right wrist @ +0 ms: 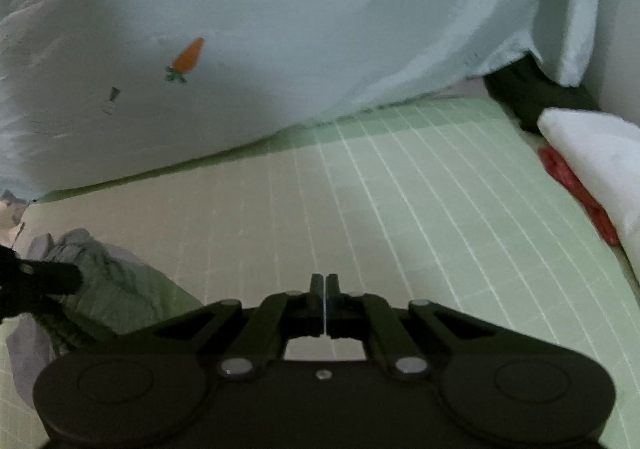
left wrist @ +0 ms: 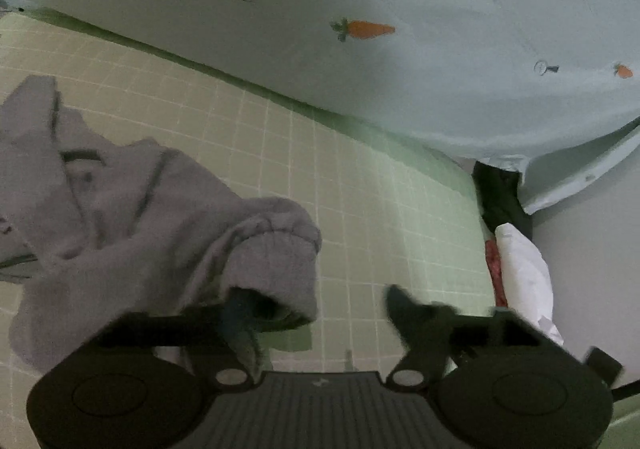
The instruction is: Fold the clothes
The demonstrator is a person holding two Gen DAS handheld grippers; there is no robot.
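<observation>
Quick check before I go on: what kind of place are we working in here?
Probably a home bedroom or a laundry-folding spot: a green grid-lined mat as work surface, a pale carrot-print sheet behind, a crumpled grey sweatshirt, and a stack of folded clothes at the edge.

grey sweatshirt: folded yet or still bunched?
Bunched. The grey sweatshirt lies crumpled on the green grid mat, cuff beside the open left gripper.

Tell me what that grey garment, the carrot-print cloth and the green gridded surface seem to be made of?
Grey garment: probably a soft, matte fleece or sweatshirt knit; it looks thick and fuzzy, with a ribbed cuff. Carrot-print cloth: likely thin woven cotton, smooth and matte, with fine creases and a stitched hem. Green gridded surface: a flat printed sheet with white lines, possibly a cutting mat, though fabric cannot be ruled out.
</observation>
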